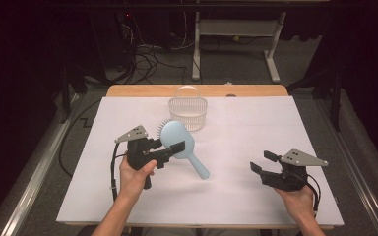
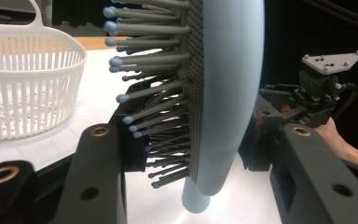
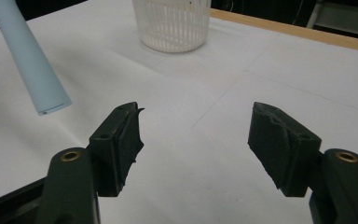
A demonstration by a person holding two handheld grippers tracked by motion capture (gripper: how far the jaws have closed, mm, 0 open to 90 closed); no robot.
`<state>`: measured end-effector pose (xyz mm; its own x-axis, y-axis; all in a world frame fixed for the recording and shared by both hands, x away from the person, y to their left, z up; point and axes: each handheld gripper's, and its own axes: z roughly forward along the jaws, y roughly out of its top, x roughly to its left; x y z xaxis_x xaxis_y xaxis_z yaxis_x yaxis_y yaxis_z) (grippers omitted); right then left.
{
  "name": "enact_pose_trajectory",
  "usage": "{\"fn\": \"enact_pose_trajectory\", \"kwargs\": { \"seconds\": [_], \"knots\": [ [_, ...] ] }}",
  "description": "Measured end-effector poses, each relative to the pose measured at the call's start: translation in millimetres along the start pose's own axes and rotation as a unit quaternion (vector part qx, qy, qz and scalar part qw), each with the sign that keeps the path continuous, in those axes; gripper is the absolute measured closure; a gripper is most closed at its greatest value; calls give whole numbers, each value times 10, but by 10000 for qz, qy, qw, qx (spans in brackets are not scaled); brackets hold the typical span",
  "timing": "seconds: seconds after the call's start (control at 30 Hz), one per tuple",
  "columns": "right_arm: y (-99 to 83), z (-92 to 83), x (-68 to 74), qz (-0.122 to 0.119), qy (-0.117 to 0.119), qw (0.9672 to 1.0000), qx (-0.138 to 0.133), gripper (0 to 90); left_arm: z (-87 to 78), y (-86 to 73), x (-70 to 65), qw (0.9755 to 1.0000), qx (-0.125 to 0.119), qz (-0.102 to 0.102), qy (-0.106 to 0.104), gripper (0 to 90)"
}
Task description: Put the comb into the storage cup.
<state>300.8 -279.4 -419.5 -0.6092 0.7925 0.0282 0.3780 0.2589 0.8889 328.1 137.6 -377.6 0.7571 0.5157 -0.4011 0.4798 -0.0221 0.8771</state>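
Blue hairbrush (image 1: 177, 140) head clamped between left gripper (image 1: 170, 147) fingers, right gripper (image 1: 263, 162) fingers spread, empty

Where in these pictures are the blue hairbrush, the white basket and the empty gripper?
hairbrush (image 1: 176, 136), high view, on the back of its head.
basket (image 1: 188, 114), high view, on its slatted front wall.
right gripper (image 3: 196, 140), right gripper view, midway between its open fingertips.

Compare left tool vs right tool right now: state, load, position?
The left tool is shut on the head of the light blue hairbrush; the right tool stands open with nothing between its jaws. The left tool holds the brush lifted near the white basket; the right tool sits off toward the table's right side. Both are black, hand-held, and carry a grey plate.
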Motion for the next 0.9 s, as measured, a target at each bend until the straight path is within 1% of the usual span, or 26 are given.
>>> {"fn": "enact_pose_trajectory", "kwargs": {
  "seconds": [0.03, 0.1, 0.2, 0.23, 0.3, 0.33, 0.37, 0.4, 0.47, 0.53, 0.57, 0.9],
  "knots": [
    [-14, -12, -22, 14, -17, 10000, -25, 347, 0, 8, 6, 10000, 17, 4, 57, 528],
    [-27, -26, -42, 34, -43, 10000, -33, 347, -1, 14, 11, 10000, 23, -6, 78, 528],
    [-82, -65, -93, 107, -105, 9999, -52, 346, -4, 25, 10, 10000, 10, -16, 79, 528],
    [-129, -79, -117, 136, -142, 9998, -51, 349, -7, 34, 8, 10000, 4, -18, 70, 528],
    [-162, -88, -131, 166, -163, 9997, -63, 354, -9, 37, 5, 10000, 2, -12, 81, 528],
    [-223, -111, -161, 294, -189, 9994, -82, 362, -16, 42, -2, 9999, 0, -15, 104, 528],
    [-223, -111, -161, 294, -189, 9994, -82, 362, -16, 42, -2, 9999, 0, -15, 104, 528],
    [-260, -141, -183, 403, -209, 9989, -90, 362, -20, 45, -5, 9999, 7, -13, 115, 528],
    [-275, -155, -194, 418, -217, 9988, -119, 362, -32, 51, -16, 9999, 23, 4, 150, 528],
    [-306, -179, -204, 516, -217, 9983, -149, 363, -39, 55, -20, 9999, 12, 1, 154, 528],
    [-336, -191, -214, 518, -234, 9982, -163, 364, -47, 62, -22, 9999, -19, -6, 161, 528],
    [-416, -212, -250, 662, -286, 9972, -174, 360, -91, 109, -30, 9998, -112, -26, 162, 527]
  ]
}}
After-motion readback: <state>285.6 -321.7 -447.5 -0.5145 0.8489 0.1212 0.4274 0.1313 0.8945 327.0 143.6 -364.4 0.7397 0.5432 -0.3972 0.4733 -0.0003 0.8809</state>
